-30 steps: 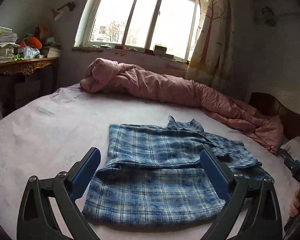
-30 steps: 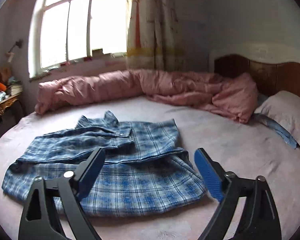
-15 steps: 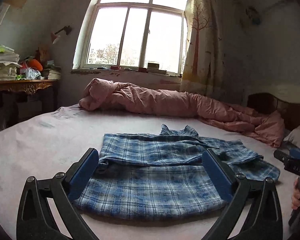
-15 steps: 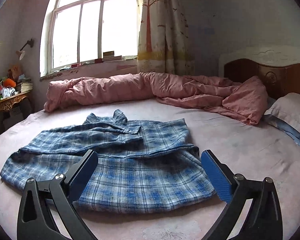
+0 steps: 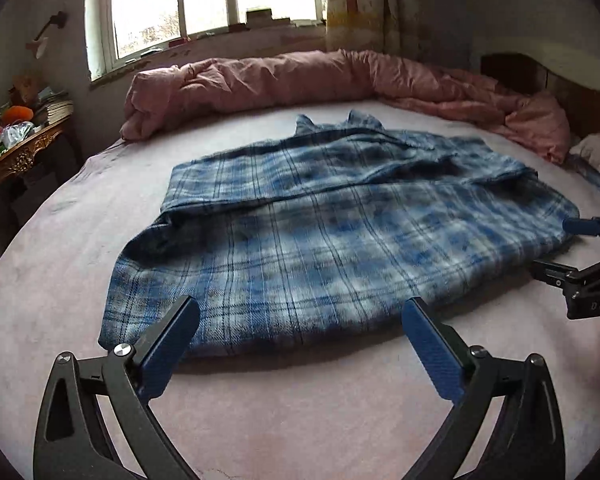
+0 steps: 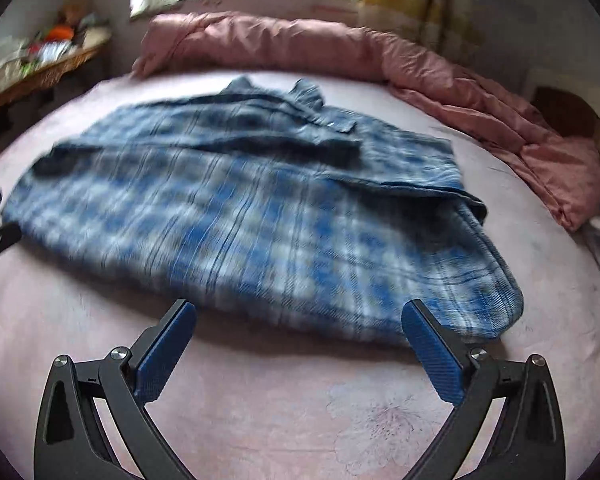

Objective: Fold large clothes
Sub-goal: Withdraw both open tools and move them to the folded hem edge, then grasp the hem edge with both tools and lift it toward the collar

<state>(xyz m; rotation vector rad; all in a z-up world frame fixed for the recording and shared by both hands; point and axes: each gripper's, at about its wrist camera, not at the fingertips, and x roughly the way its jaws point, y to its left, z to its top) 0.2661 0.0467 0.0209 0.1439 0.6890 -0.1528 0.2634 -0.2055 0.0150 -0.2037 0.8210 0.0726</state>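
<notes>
- item: blue plaid shirt (image 5: 340,236), a large garment, lying flat near the middle of the bed (image 5: 52,280); sleeves and sides look already turned in over the body, collar toward the window; near hem facing both tools
- left gripper (image 5: 300,348): released, jaws spread wide, nothing between them; it hangs just short of the hem's left part, not touching cloth
- right gripper (image 6: 300,344): likewise released and empty; poised before the hem's right part, its right finger close to the corner
- surroundings: rolled pink duvet (image 5: 340,80) along the far side of the bed, well apart from the shirt; cluttered side table (image 5: 16,148) at the left
- risk, as a judgement: a pinch at the hem may catch only the top layer, so the tucked-in panels slide loose when lifted; uneven lift by the two tools would skew the fold; soft bedding may bunch into the grasp
- view differences: the left wrist view shows the right gripper at its right edge, beside the shirt's corner, and a sharper plaid; the right wrist view is motion-blurred but shows the shirt's right edge and rounded corner fully, plus a floral print on the sheet
</notes>
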